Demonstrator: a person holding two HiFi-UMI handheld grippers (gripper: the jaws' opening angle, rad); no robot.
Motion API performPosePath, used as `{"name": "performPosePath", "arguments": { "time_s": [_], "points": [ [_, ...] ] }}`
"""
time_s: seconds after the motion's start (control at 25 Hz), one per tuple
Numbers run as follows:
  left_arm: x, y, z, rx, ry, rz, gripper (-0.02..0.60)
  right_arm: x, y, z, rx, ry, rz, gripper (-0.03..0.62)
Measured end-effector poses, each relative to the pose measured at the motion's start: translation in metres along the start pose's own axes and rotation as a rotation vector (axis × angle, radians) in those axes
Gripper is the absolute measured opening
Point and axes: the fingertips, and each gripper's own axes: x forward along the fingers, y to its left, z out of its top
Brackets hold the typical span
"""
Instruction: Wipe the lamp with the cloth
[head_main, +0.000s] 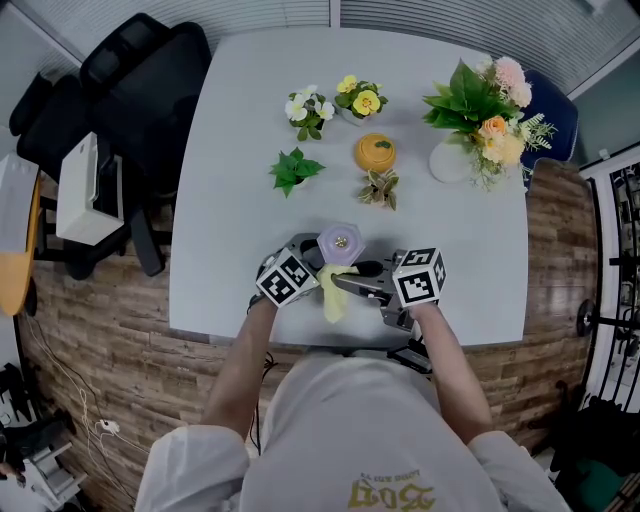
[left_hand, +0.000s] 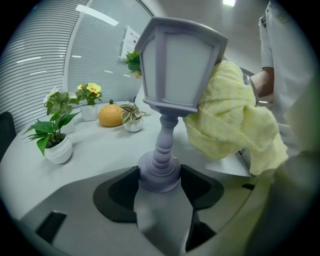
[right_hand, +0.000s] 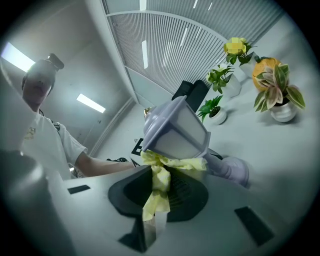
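Office — swivel chair (head_main: 140, 85), slatted blinds (right_hand: 185, 55)

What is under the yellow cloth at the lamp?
The cloth, held by the right tool, lies against one side of the lamp head. That side is covered; the front pane and stem show.

Lilac lamp (left_hand: 177, 65) upright, yellow cloth (left_hand: 227, 115) pressed vs. its shade.

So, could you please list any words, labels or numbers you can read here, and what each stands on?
Yellow print on the person's shirt: too distorted to read.
Sheet on the window: too small to read.
Left marker cube, right marker cube: square patterns only, no words.
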Motion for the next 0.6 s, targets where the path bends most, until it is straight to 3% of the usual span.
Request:
{"name": "performPosePath", "arguments": {
  "time_s": [0.6],
  "points": [
    [-0.001,0.0,0.0,0.0,0.0,-0.001,0.265,-0.006,-0.017,-0.008,0.024,0.021,-0.079,0.064]
  ]
}}
